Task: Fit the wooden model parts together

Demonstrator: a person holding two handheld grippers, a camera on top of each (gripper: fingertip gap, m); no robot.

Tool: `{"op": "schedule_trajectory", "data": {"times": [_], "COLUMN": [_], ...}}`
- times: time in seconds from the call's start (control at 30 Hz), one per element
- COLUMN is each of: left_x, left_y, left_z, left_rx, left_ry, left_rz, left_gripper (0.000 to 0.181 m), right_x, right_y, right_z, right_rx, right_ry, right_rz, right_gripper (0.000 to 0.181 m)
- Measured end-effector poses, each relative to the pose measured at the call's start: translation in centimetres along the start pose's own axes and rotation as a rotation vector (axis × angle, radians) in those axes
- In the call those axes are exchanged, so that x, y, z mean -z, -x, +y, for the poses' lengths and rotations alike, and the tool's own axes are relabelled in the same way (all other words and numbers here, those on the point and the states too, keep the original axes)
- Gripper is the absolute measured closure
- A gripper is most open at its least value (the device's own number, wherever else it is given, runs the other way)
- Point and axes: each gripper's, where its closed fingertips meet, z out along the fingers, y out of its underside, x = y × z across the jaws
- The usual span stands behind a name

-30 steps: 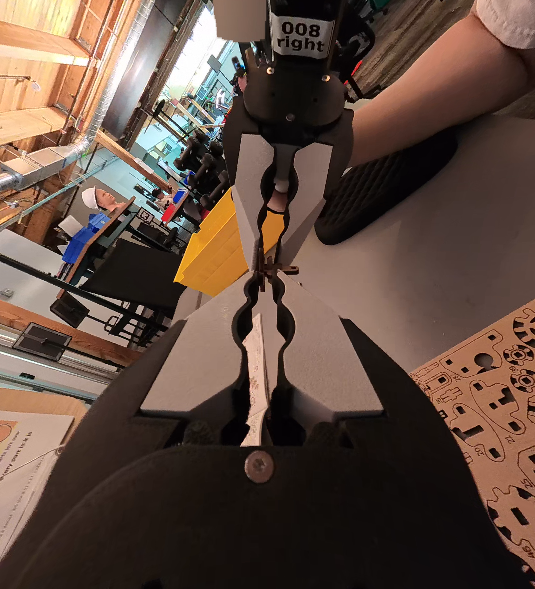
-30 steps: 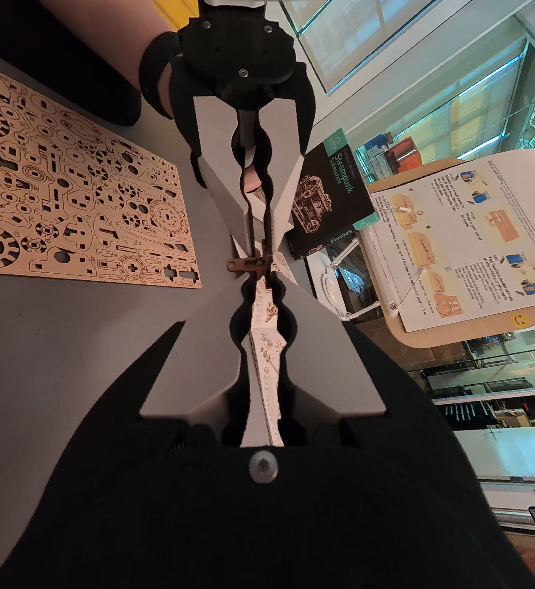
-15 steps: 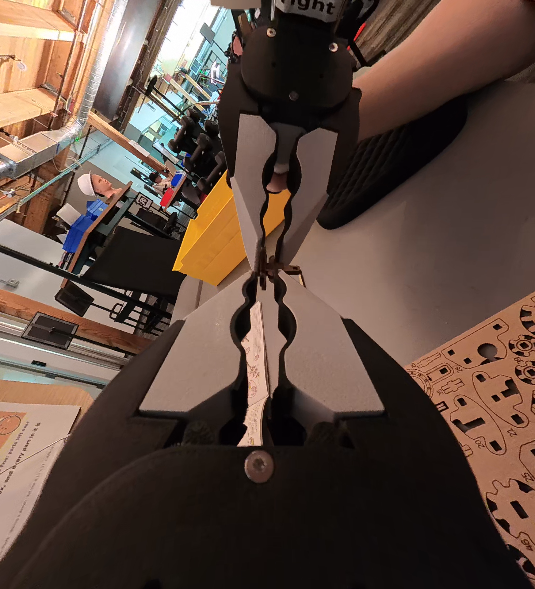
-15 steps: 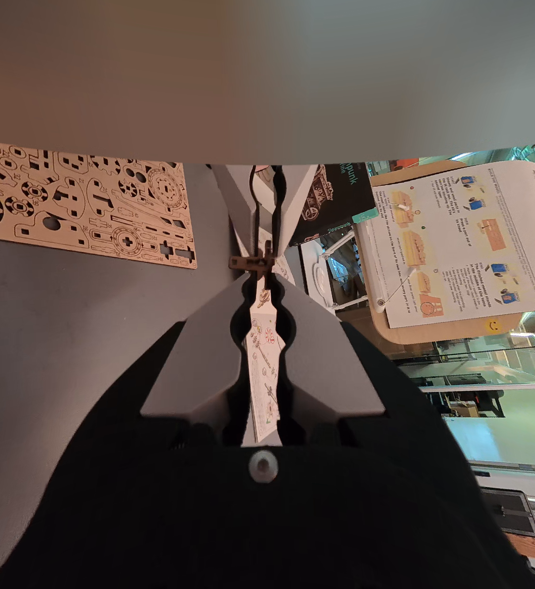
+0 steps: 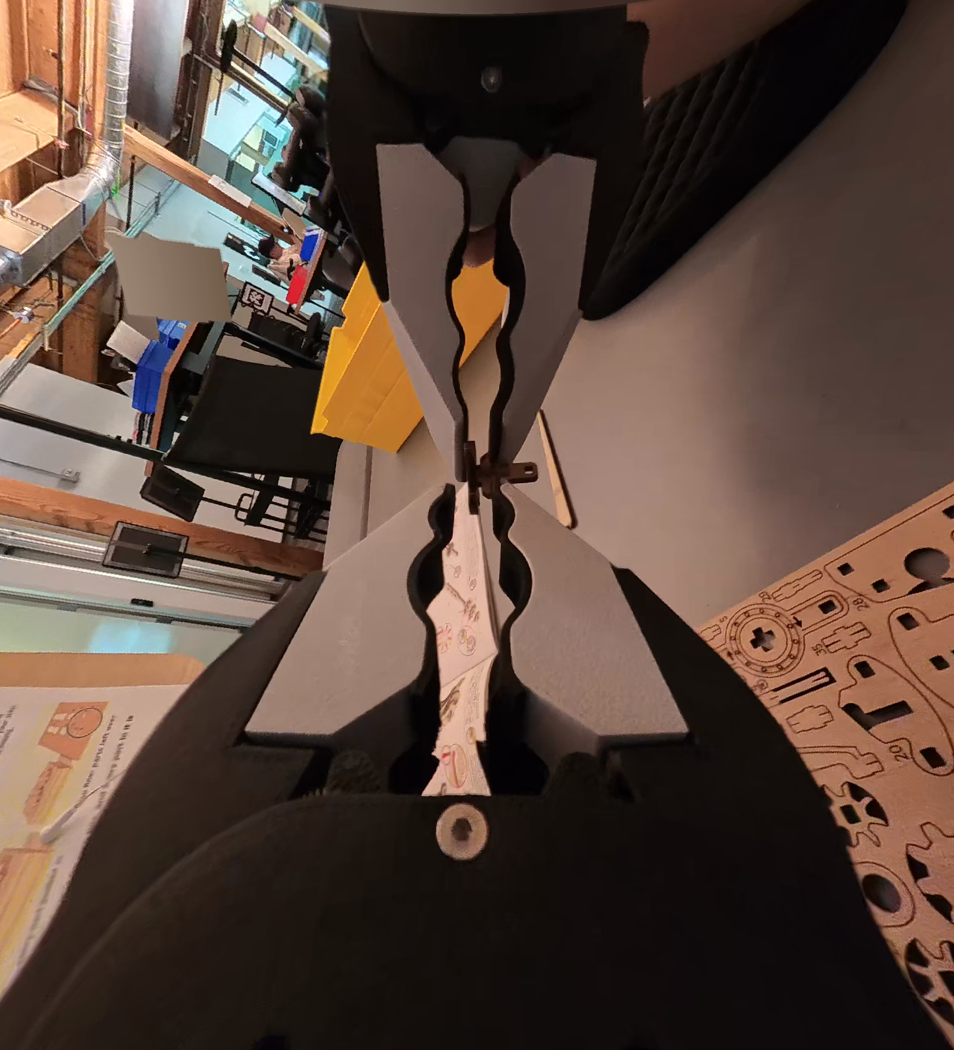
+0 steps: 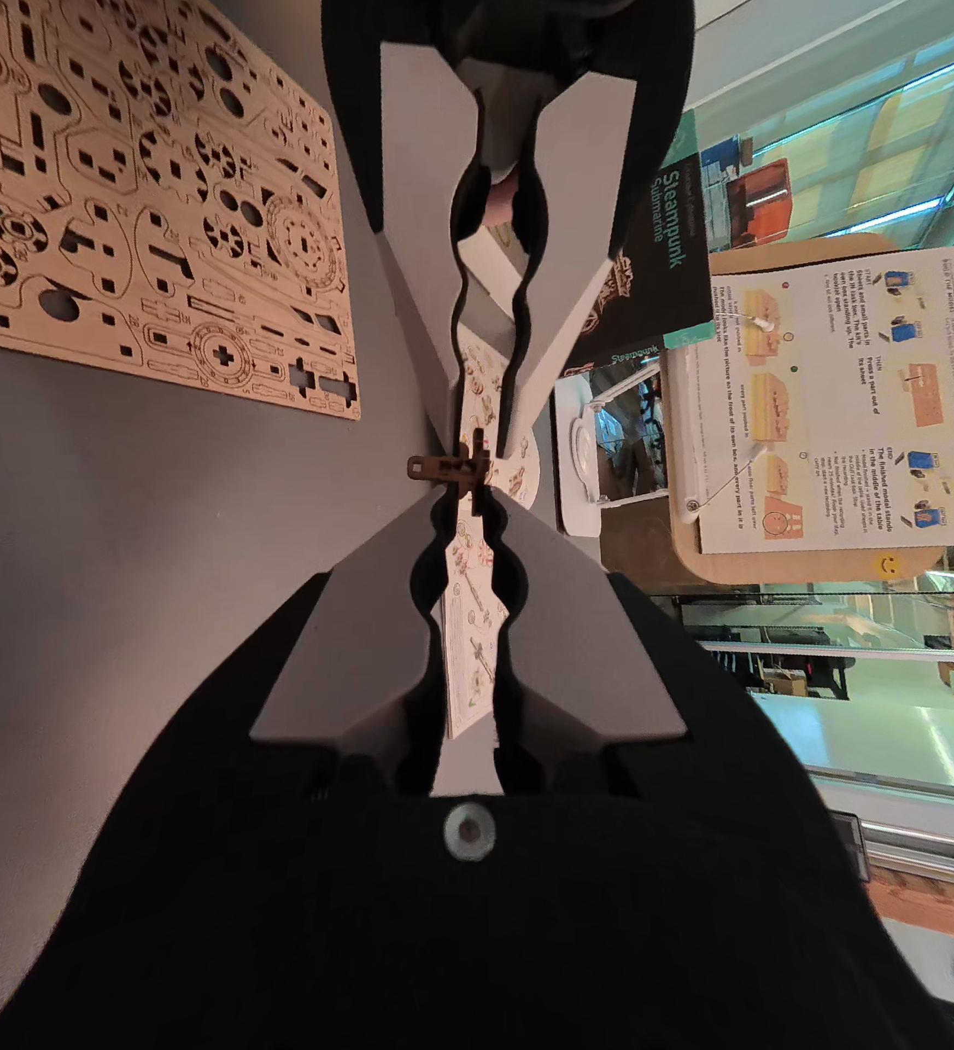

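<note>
Grey table (image 5: 747,398) fills a busy workshop, and both claws, left gripper (image 5: 477,491) and right gripper (image 6: 471,500), pinch the small wooden parts (image 5: 491,471) tip to tip.

Writing shows on several things, though I won't read it out: a dark box (image 6: 659,267) with teal lettering, an instruction poster (image 6: 838,398) – illustrated steps – small engraved numbers across the plywood sheet (image 5: 883,682), and a printed booklet (image 6: 471,642).

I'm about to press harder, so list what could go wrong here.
1. The small wooden parts are pinched only at the tips of the left gripper and right gripper; they could twist or slip out.
2. The thin tab may snap under sideways force.
3. A dropped piece could land among the booklet pages.
</note>
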Motion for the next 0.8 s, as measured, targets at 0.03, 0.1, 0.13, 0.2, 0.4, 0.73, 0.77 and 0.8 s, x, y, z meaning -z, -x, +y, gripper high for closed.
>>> {"op": "schedule_trajectory", "data": {"times": [0.03, 0.1, 0.13, 0.2, 0.4, 0.73, 0.77, 0.8], "left_x": [-0.1, -0.1, -0.1, -0.2, -0.6, -1.0, -1.0, -1.1], "left_y": [-0.1, -0.2, -0.1, -0.1, -0.6, -0.4, -0.4, -0.5], "left_z": [0.1, 0.2, 0.3, 0.4, 1.3, 2.3, 2.4, 2.4], "left_rx": [-0.017, -0.045, -0.054, -0.05, -0.128, -0.144, -0.149, -0.151], "left_ry": [0.009, 0.023, 0.028, 0.04, 0.105, 0.194, 0.204, 0.212], "left_rz": [-0.003, -0.01, -0.016, -0.016, -0.015, -0.039, -0.04, -0.039], "left_gripper": [0.173, 0.175, 0.175, 0.175, 0.176, 0.173, 0.173, 0.173], "right_x": [-0.1, -0.1, -0.1, -0.1, -0.5, -1.1, -1.2, -1.2], "right_y": [0.0, -0.1, -0.1, -0.1, 0.5, 0.6, 0.6, 0.7], "right_z": [0.1, 0.2, 0.3, 0.4, 0.3, 1.2, 1.2, 1.3], "right_rx": [0.0, -0.01, -0.012, -0.01, 0.022, 0.023, 0.018, 0.015], "right_ry": [0.006, 0.01, 0.011, 0.02, 0.046, 0.134, 0.141, 0.148], "right_rz": [0.0, 0.0, 0.002, 0.004, -0.008, 0.0, -0.003, -0.003], "right_gripper": [0.174, 0.174, 0.174, 0.174, 0.175, 0.174, 0.174, 0.175]}}
